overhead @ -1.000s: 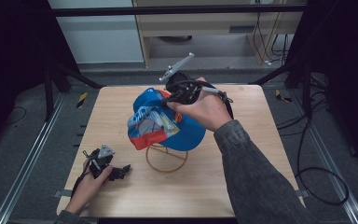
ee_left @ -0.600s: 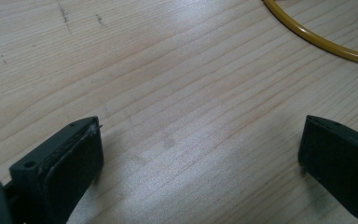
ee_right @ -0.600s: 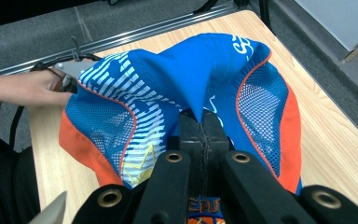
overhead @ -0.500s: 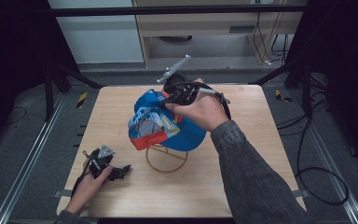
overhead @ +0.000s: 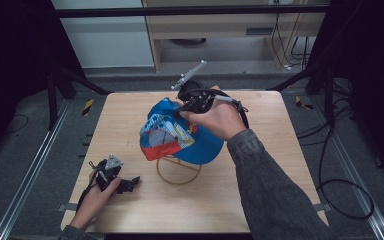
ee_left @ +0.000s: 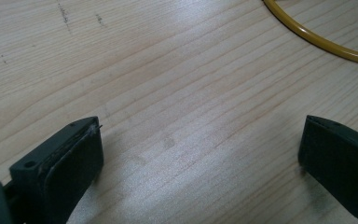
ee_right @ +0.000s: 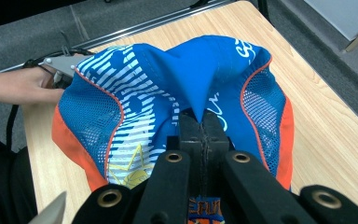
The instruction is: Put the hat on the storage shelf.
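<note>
Broadly, a pale wooden worktop (overhead: 280, 165) carrying little: a blue mesh cap with orange trim and white stripes (overhead: 185, 137) lifted above the middle of it, over a thin yellow wire ring stand (overhead: 178, 172) resting on the wood. Held up by a pinch of crown fabric, with the brim end hanging lower toward the near left side. Risk of the cloth sliding free, since so small a fold bears the whole weight; a quick swing or tilt could pull it out and drop the cap beside the ring instead of on it. Risk too of the loose mesh catching the stand and dragging or tipping that light wire. Right claw (ee_right: 204, 122) fully closed, both black pads pressed together on a peaked fold of blue fabric, nothing else touched. Left claw (ee_left: 200, 154) low at the near left of the worktop, spread wide with bare wood between the two pads, gripping nothing, the ring's yellow edge well off at the far corner of the left gripper view.
</note>
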